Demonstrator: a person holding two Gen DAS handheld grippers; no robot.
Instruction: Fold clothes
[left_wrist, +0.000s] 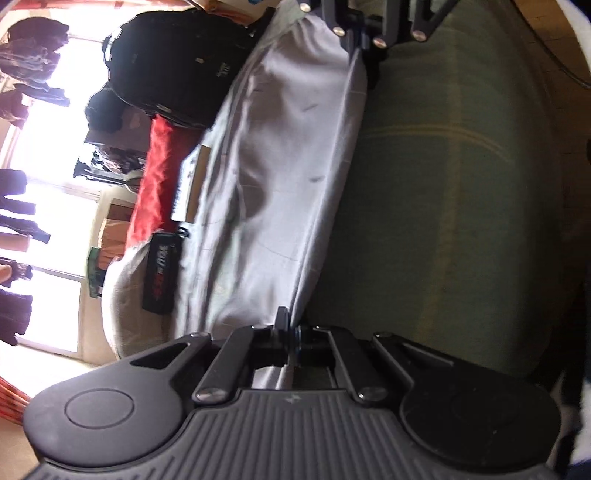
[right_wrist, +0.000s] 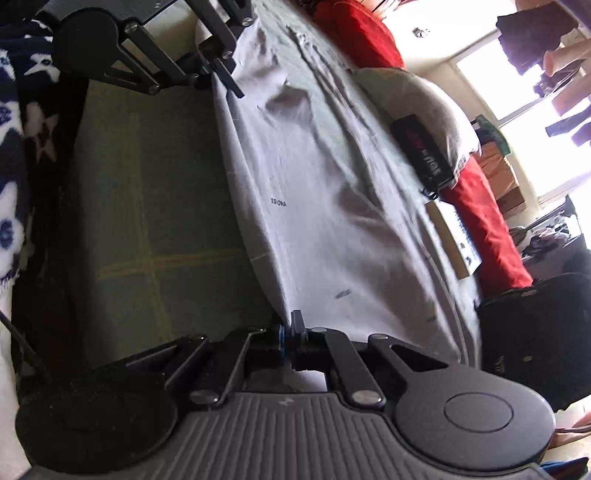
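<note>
A light grey garment is stretched between my two grippers over a green plaid bed cover. My left gripper is shut on one end of the garment's edge. My right gripper shows at the top of the left wrist view, pinching the other end. In the right wrist view my right gripper is shut on the garment, and my left gripper grips the far end at the top. The cloth hangs taut along its held edge and sags beyond it.
A black backpack, a red cloth, a grey pillow, a small black pouch and a book lie past the garment. A navy and white patterned blanket borders the bed. Clothes hang at a bright window.
</note>
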